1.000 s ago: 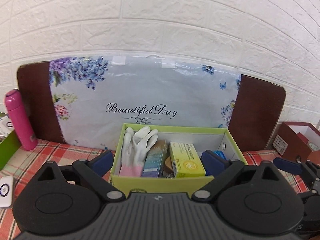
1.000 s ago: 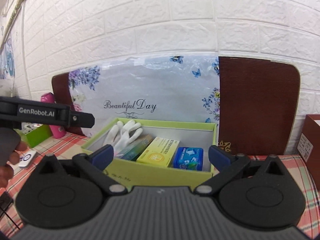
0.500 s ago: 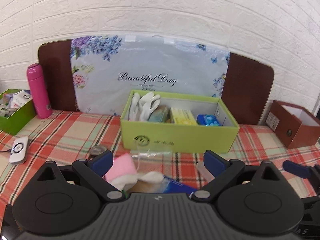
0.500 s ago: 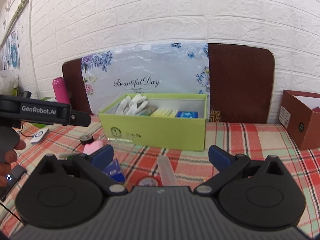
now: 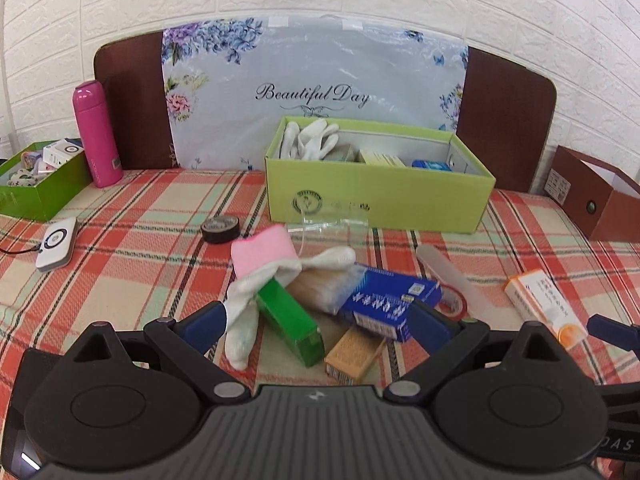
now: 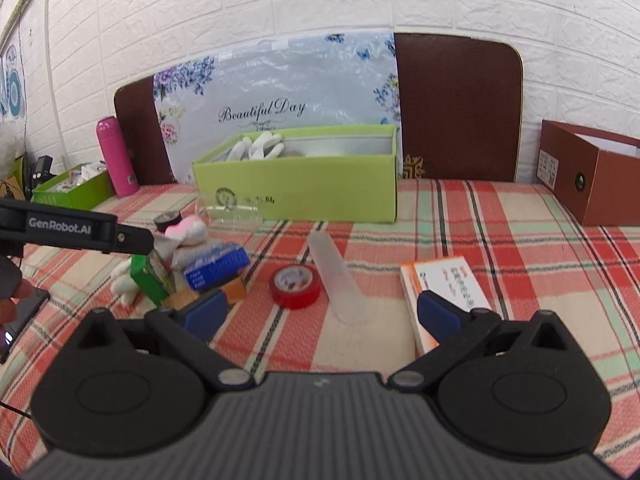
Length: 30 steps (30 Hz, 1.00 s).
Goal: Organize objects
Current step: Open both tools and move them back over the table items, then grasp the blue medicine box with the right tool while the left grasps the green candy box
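The lime green box [image 5: 376, 196] stands at the back of the plaid table with white gloves [image 5: 308, 140] and small cartons inside. In front of it lies a pile: a pink-cuffed white glove [image 5: 264, 254], a green carton [image 5: 290, 320], a blue carton [image 5: 392, 296] and a tan box [image 5: 352, 354]. My left gripper [image 5: 316, 326] hovers open just short of this pile. My right gripper [image 6: 322, 316] is open too, over a red tape roll [image 6: 296, 286], a clear plastic case [image 6: 336, 280] and an orange-white carton [image 6: 444, 296]. Neither gripper holds anything.
A black tape roll [image 5: 220, 226] lies left of the lime box. At the far left are a pink bottle [image 5: 96, 136], a dark green tray [image 5: 40, 184] of small items and a white device [image 5: 56, 242]. A brown box [image 6: 592, 176] stands at the right.
Both grippers have drawn back from the lime green box, so it now sits farther off and the loose items on the cloth have come into view. Both stay open.
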Available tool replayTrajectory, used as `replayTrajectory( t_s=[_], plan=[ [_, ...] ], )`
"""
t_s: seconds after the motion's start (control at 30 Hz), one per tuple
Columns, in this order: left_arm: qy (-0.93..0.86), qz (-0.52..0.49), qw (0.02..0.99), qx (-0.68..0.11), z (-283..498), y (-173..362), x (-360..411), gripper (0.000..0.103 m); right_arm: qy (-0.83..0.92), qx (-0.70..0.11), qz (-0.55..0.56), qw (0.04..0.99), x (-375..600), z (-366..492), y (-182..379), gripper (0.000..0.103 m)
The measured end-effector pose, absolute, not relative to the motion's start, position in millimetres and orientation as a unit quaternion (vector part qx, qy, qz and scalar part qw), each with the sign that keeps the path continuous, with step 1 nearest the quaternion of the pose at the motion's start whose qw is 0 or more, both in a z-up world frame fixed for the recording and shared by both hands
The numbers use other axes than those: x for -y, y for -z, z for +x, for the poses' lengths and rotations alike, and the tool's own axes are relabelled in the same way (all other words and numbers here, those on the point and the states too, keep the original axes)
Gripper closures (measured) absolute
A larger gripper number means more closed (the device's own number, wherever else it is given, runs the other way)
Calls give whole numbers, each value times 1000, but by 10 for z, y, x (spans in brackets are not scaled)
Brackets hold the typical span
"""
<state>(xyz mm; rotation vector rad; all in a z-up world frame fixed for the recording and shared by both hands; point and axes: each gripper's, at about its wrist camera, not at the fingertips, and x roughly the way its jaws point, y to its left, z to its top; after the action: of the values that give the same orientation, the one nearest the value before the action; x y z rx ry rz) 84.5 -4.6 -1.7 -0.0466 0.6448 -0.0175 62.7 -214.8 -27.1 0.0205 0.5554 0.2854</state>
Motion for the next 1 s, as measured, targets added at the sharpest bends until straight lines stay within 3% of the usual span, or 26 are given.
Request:
replayTrajectory(
  t_s=[0.37,0.53,0.8,0.83,0.87,1.0],
  plan=[
    [62,-34,938,-341,652,357,-198,3,-147,-305,17,941,2135,564,482,0],
    [46,-58,937,-340,651,351,-404,4,-195,-276,-14,941,1892,692,422,0],
    [82,-110,931,-337,789,258,-535,17,-302,-243,-111,915,1216,1200,448,2],
    [86,-116,931,-335,833,248,-529,18,-305,-248,-116,912,1172,1255,471,12],
    [88,-119,932,-332,887,239,-515,20,-305,-259,-119,909,1153,1299,484,43],
    [83,-130,929,-337,1191,276,-446,30,-286,-267,-68,918,1394,1207,444,45]
  ],
)
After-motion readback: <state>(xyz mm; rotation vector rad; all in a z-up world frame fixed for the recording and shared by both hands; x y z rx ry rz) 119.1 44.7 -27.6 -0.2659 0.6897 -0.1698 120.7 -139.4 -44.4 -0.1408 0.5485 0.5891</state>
